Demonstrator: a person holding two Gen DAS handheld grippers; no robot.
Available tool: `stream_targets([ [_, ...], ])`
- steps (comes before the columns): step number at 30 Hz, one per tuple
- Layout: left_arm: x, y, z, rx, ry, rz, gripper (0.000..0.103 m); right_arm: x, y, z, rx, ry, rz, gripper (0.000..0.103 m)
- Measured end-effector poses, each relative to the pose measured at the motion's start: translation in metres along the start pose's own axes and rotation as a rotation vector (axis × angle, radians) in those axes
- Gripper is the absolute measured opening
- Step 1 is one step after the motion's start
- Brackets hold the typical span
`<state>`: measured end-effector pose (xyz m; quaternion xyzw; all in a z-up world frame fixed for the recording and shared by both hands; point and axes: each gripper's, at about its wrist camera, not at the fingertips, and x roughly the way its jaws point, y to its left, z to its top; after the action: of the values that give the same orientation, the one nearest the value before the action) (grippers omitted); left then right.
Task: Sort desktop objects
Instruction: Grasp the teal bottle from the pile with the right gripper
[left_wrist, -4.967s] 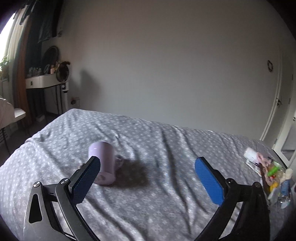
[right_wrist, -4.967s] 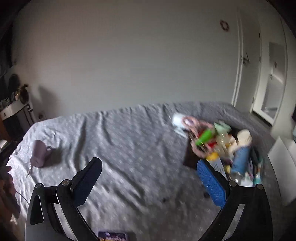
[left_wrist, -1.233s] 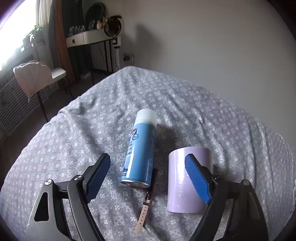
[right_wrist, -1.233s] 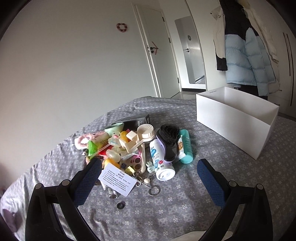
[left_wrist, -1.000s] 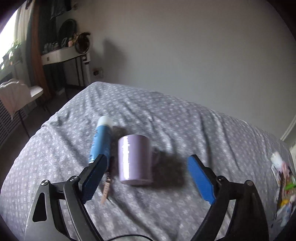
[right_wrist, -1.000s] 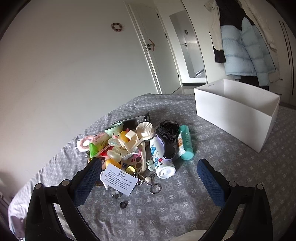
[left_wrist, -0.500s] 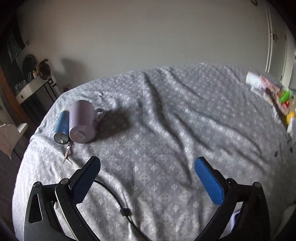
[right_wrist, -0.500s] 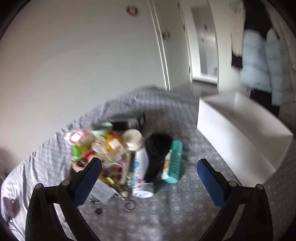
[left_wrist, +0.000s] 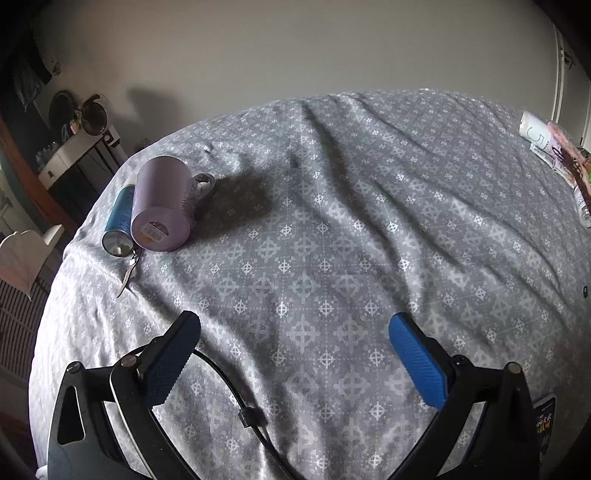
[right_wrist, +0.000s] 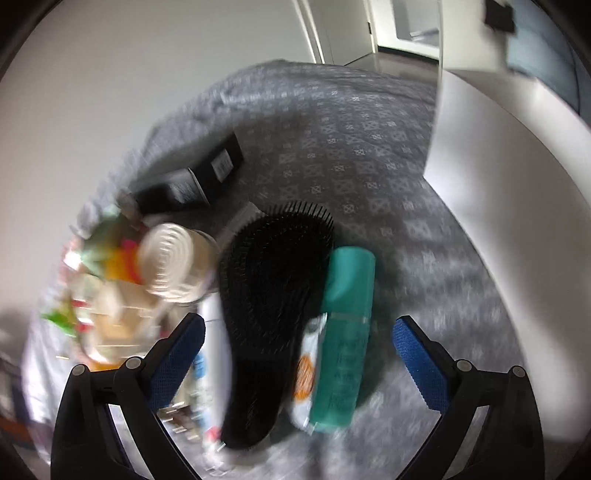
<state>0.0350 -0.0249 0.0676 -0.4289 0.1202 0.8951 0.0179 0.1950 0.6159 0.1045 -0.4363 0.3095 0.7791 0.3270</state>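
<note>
Right wrist view: the bed (right_wrist: 351, 122) carries a white box (right_wrist: 509, 206) on the right and a pile on the left. A black hairbrush (right_wrist: 273, 295) and a teal bottle (right_wrist: 347, 339) lie side by side, long axes running away from the camera, both between the spread, empty jaws of the right hand-held gripper (right_wrist: 297, 350), which points down at them. The left hand-held gripper (left_wrist: 293, 354), spread and empty, hangs over bare sheet, well apart from the purple mug (left_wrist: 162, 208); the right is likely nearer.
</note>
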Motion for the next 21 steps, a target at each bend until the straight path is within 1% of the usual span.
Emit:
stream_targets([
  [1,0.001,-0.001,0.0,0.006,0.002,0.003,0.102,0.007,0.002,0.001,-0.011,0.015,-0.023,0.103],
  [3,0.002,-0.005,0.0,0.021,0.003,0.013,0.102,0.021,0.0,0.005,-0.002,0.036,-0.019,0.103],
  [6,0.003,-0.008,-0.001,0.037,0.005,0.021,0.102,0.032,-0.009,0.012,0.082,0.028,0.012,0.103],
  [8,0.003,-0.009,-0.001,0.043,0.004,0.028,0.102,0.043,-0.019,0.018,0.157,0.051,0.055,0.103],
  [10,0.004,-0.01,-0.001,0.049,0.005,0.036,0.102,0.056,-0.023,0.021,0.198,0.08,0.051,0.103],
  [11,0.004,-0.01,-0.001,0.052,0.006,0.041,0.102,0.058,-0.021,0.022,0.192,0.081,0.033,0.103],
  [13,0.004,-0.009,-0.001,0.055,0.006,0.048,0.102,0.056,-0.016,0.022,0.165,0.059,-0.005,0.099],
  [15,0.003,-0.008,-0.001,0.052,0.001,0.05,0.102,0.051,-0.015,0.018,0.154,0.033,-0.006,0.096],
  [17,0.001,-0.006,-0.001,0.043,-0.003,0.049,0.102,0.044,-0.018,0.012,0.143,0.017,0.005,0.088],
  [18,0.0,-0.005,-0.001,0.036,-0.005,0.047,0.102,0.042,-0.02,0.009,0.135,0.021,0.0,0.054],
  [19,-0.001,-0.003,0.0,0.029,-0.007,0.046,0.102,0.039,-0.021,0.006,0.112,0.03,-0.016,0.032],
  [20,-0.002,-0.002,0.0,0.023,-0.009,0.046,0.102,0.035,-0.024,0.004,0.084,0.039,-0.041,0.031],
  [21,-0.003,0.0,0.0,0.013,-0.014,0.046,0.102,0.03,-0.029,0.002,0.096,0.037,0.0,0.031],
])
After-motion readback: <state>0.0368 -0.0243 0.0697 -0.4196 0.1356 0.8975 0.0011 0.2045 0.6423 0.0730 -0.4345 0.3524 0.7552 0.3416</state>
